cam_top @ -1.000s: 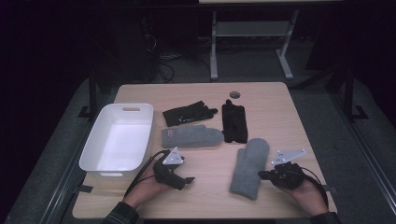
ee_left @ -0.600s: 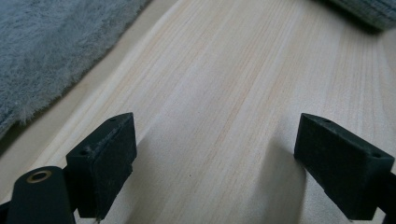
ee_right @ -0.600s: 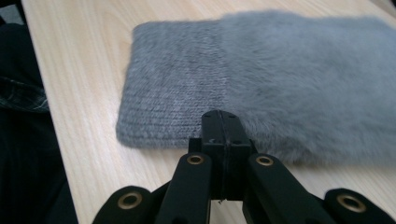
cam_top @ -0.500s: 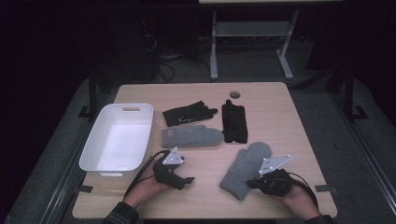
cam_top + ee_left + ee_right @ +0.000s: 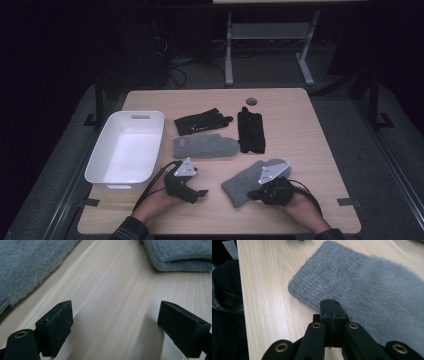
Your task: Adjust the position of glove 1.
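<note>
1. Since a second ago, the right gripper (image 5: 254,194) and the grey mitten (image 5: 247,180) with it have slid toward the middle of the table (image 5: 300,130). The mitten has turned a little too. The left gripper (image 5: 202,192) has stayed where it was.
2. The grey mitten lies flat near the front edge, between the two grippers. A second grey mitten (image 5: 205,147) lies just behind it, and two black gloves (image 5: 202,121) sit farther back. The white bin (image 5: 100,165) is at the left.
3. The right gripper's jaws are pressed together at the mitten's edge. I think they pinch a bit of the fuzzy cloth, but the jaws hide it, so I can't be sure.
4. The left gripper's jaws are wide apart with nothing between them, low over bare wood.
5. The mitten looks soft, light and floppy. It will sag and fold when it is lifted. It won't break.
6. The knit cuff (image 5: 324,277) looks firmer than the fluffy part (image 5: 392,302). That is likely the best place to grab, taking a good thick bite so it doesn't slip out.
</note>
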`<state>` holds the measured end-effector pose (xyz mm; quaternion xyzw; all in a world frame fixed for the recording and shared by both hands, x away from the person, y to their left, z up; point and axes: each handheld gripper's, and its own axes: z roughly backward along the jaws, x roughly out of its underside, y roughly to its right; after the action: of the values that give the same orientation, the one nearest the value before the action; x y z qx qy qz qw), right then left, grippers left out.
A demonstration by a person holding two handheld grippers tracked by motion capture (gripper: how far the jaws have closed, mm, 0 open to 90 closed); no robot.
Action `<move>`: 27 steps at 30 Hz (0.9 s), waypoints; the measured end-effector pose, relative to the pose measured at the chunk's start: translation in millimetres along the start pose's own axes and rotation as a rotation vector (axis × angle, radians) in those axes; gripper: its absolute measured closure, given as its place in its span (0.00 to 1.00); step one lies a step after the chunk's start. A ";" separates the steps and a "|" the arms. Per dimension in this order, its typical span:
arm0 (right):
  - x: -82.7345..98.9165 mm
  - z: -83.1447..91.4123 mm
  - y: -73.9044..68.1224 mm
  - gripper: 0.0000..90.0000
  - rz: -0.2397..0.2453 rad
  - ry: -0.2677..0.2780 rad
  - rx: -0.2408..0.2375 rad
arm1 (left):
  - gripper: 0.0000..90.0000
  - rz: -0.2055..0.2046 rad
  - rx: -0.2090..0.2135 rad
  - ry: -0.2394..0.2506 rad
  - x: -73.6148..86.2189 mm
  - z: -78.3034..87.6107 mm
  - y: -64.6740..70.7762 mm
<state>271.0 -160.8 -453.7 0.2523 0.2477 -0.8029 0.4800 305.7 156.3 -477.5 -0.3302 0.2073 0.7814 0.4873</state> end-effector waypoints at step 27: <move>58.9 77.7 97.8 0.79 -0.262 0.173 0.392 | 0.13 -0.001 -0.003 0.001 -0.4 -0.2 -0.2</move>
<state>321.4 -289.2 -448.5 0.3742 0.1579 -0.8664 0.2905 306.0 156.0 -477.4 -0.3313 0.2063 0.7813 0.4870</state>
